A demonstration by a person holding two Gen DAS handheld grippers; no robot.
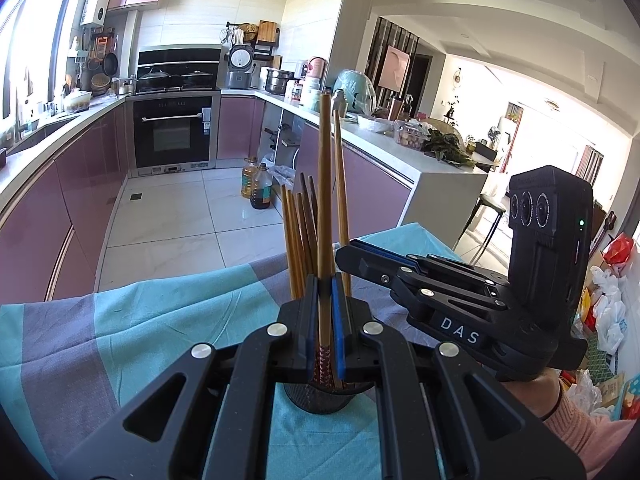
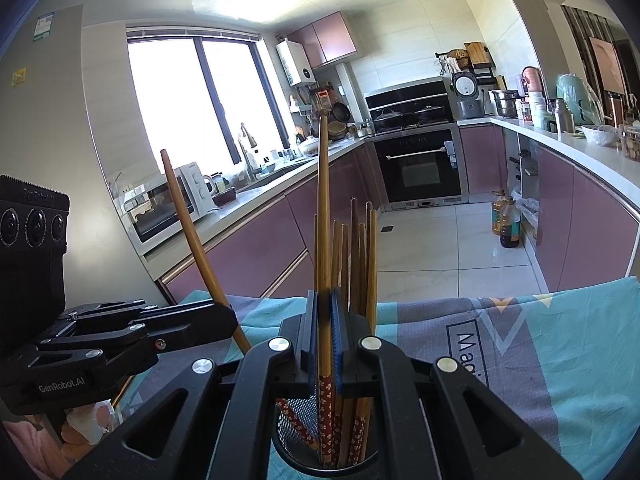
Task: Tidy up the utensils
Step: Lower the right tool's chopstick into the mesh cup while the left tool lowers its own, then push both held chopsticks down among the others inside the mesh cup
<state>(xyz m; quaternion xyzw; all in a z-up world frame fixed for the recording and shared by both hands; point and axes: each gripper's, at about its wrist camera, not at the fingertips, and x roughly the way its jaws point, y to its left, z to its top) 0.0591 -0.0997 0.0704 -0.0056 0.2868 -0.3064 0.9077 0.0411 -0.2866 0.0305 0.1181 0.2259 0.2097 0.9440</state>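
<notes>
A black mesh holder (image 1: 320,398) (image 2: 288,452) stands on the teal and grey tablecloth (image 1: 140,320), with several wooden chopsticks (image 2: 362,264) upright in it. My left gripper (image 1: 325,300) (image 2: 230,322) is shut on one chopstick (image 1: 325,200) (image 2: 188,224), whose red patterned end reaches down into the holder. My right gripper (image 2: 324,312) (image 1: 348,250) is shut on a second chopstick (image 2: 323,200) (image 1: 340,184), which also dips into the holder. The two grippers sit close together over the holder, the left one's stick tilting leftward in the right wrist view.
The table's far edge (image 1: 200,276) drops off to a tiled kitchen floor. Purple cabinets and an oven (image 1: 172,132) line the far walls. Oil bottles (image 1: 256,186) stand on the floor by the counter (image 1: 440,160). A hand in a pink sleeve (image 1: 580,428) holds the right gripper.
</notes>
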